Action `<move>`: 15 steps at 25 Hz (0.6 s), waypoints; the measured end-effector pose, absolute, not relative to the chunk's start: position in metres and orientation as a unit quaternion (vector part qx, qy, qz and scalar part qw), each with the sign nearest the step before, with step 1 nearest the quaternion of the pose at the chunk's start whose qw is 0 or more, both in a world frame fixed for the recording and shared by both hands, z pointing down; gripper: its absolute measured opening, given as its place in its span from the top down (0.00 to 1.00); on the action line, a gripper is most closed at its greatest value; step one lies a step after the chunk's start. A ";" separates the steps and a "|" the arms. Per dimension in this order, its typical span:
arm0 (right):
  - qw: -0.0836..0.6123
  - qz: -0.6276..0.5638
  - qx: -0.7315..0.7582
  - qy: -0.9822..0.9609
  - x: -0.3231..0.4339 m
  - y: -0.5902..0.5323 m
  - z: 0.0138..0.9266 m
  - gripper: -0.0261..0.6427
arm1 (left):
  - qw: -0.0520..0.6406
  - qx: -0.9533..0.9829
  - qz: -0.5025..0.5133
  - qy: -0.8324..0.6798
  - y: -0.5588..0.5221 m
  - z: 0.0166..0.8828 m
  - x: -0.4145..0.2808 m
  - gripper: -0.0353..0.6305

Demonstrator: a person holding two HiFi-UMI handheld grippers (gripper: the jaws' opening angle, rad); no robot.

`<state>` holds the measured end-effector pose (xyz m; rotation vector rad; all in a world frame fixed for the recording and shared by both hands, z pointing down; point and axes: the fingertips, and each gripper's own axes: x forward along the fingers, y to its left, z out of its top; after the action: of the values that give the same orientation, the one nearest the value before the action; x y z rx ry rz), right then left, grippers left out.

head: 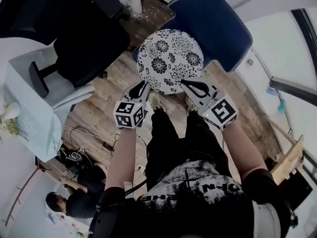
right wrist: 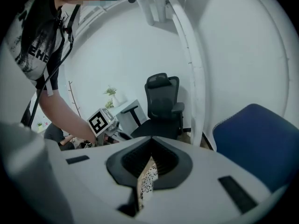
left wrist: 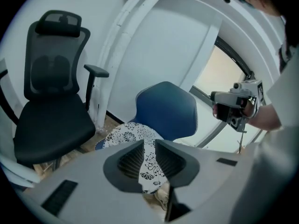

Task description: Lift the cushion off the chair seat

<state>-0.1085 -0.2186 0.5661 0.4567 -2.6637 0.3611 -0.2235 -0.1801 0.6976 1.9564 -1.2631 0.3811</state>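
Cushion (head: 169,58), round with a black-and-white flower print, lies on the seat of the blue chair (head: 218,29) at the far side of the wooden floor (head: 119,78), hiding most of that seat. At far left stands a black office chair (head: 84,43), partly cut off by the frame. Near left, a person (head: 74,200) low on the floor is only half visible.

The left gripper (head: 141,87) hangs at the cushion's near left edge. In the left gripper view its fingers (left wrist: 131,160) stand slightly apart with nothing pinched. A strip of the cushion (left wrist: 128,134) shows through the gap, while the gripper's body covers the cushion's near part. Whether the tips touch the fabric cannot be made out.

The right gripper (head: 187,82) sits over the near right edge. In the right gripper view its fingers (right wrist: 163,164) meet at the tips, and only a sliver of the print (right wrist: 149,181) shows in the slit below them. The blue chair (right wrist: 257,139) runs off the right of that view.
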 end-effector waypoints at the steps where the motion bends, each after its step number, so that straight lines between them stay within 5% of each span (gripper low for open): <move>1: 0.208 0.127 0.162 -0.956 -0.111 -0.220 0.572 0.94 | 0.391 0.761 0.151 -0.496 -0.180 0.710 -0.226 0.84; 15: 0.208 0.174 0.127 -0.954 -0.154 -0.223 0.658 0.94 | 0.484 0.669 0.157 -0.542 -0.177 0.856 -0.273 0.70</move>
<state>-0.1544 -0.2232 0.6579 0.3536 -2.6566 0.4838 -0.2733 -0.1772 0.8562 1.6283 -1.3208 0.3833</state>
